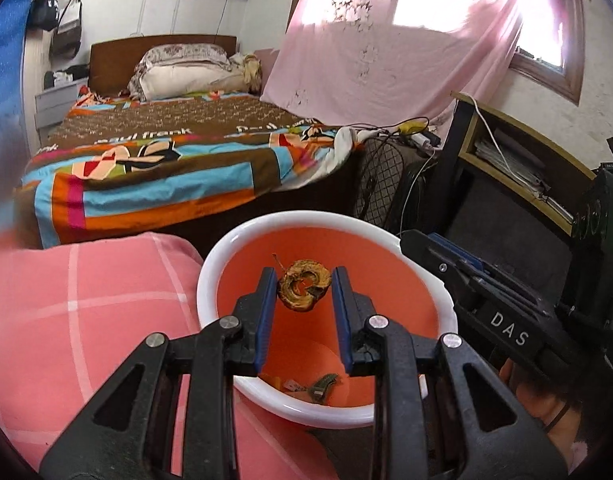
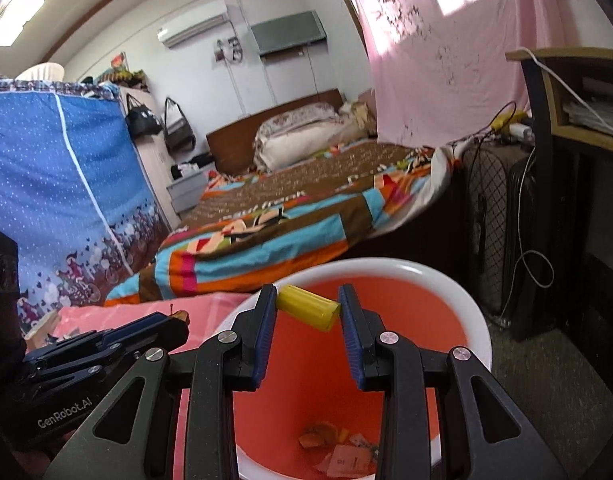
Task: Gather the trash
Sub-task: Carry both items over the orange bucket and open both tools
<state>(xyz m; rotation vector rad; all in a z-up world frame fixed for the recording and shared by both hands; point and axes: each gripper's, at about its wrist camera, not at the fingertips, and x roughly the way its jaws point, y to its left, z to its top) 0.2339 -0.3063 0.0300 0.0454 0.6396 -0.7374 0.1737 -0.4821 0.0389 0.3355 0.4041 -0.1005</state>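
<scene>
My left gripper [image 1: 304,280] is shut on a dried brown curled peel [image 1: 304,291], held over the mouth of the orange bin with a white rim [image 1: 210,264]. In the right wrist view my right gripper [image 2: 307,300] is shut on a small yellow tube-like piece [image 2: 308,313], also above the same bin [image 2: 472,316]. Scraps of paper and wrappers [image 2: 342,450] lie at the bin's bottom, seen too as trash scraps [image 1: 316,386]. The right gripper's body [image 1: 486,300] shows at the right of the left wrist view; the left gripper's body [image 2: 106,344] shows at the left of the right wrist view.
A pink checked cushion [image 1: 86,308] lies left of the bin. Behind stands a bed with a colourful quilt [image 1: 166,160]. A dark desk with shelves [image 1: 518,168] and a fan with cables [image 2: 494,216] stand on the right. A blue fabric wardrobe [image 2: 58,184] is on the left.
</scene>
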